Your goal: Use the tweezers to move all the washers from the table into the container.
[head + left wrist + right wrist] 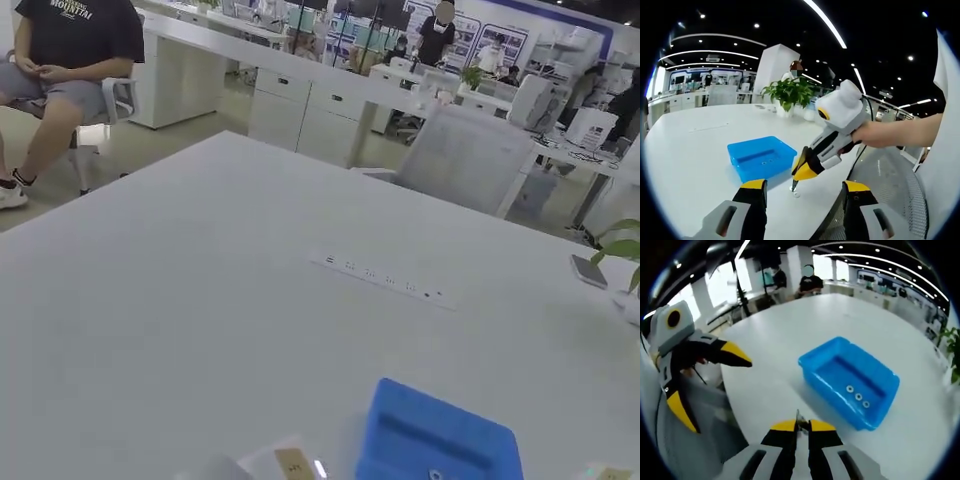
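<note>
**Loose washer near table edge: flick-off risk**

The right hand-held gripper (pixel 797 427) was pressed together on the thin metal tweezers (pixel 793 185). Their tips pointed down at a small silver metal washer (pixel 796 194), which lay flat on the white table (pixel 690 165) near its front edge. Couldn't tell if the tips were touching it yet. The left hand-held gripper (pixel 805 192) hung spread w/ nothing in it, close by.

The blue rectangular plastic container (pixel 870 360) sat near the washer, further in from the edge. Three more washers (pixel 858 396) were already in a row on its floor.

Likely trouble, judged from this:
- The washer was thin and flat, so the tips could skid over it instead of getting under the rim.
- A skid or too hard a squeeze could ping it sideways. W/ the edge that near, it would prob. go to the floor.
- The tweezers were held only by the jaws, so they could twist and lose alignment.
- A weak pinch could drop the washer on the way over; it might roll.
- The container looked light, and a knock from either gripper could shove it.
</note>
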